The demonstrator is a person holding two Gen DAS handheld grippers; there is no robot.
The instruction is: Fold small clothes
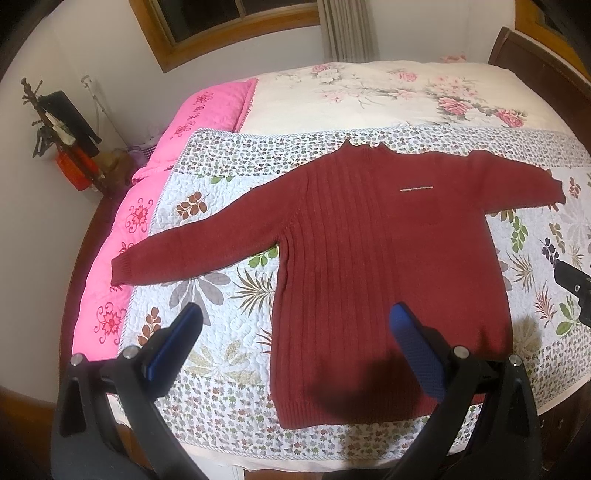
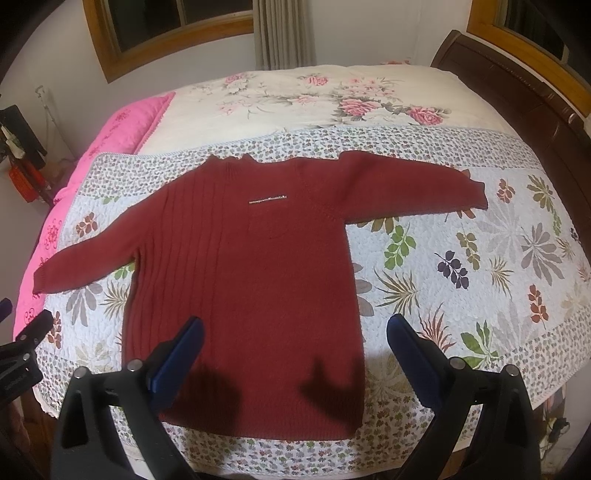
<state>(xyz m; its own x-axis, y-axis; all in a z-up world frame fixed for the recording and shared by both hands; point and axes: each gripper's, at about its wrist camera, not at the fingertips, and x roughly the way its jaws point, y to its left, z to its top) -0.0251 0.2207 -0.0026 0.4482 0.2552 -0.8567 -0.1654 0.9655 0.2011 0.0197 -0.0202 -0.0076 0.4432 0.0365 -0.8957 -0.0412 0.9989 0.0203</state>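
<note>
A dark red ribbed knit sweater (image 1: 369, 266) (image 2: 251, 288) lies flat and face up on the leaf-print quilt (image 1: 221, 288) (image 2: 461, 266), both sleeves spread out to the sides, collar away from me, hem toward me. My left gripper (image 1: 295, 321) hovers open above the sweater's lower left part, nothing between its blue pads. In the right wrist view my right gripper (image 2: 295, 328) hangs open over the lower right part of the sweater, also holding nothing. The left gripper's black body (image 2: 22, 354) shows at the left edge of that view; the right gripper's body (image 1: 576, 288) shows at the right edge of the left wrist view.
The quilt lies on a bed with a rose-print cover (image 1: 388, 96) and a pink blanket (image 1: 122, 236) along the left side. A dark wooden headboard (image 2: 517, 96) runs on the right. A cluttered stand (image 1: 70, 147) stands by the wall at left. Windows and a curtain (image 1: 347, 29) are behind.
</note>
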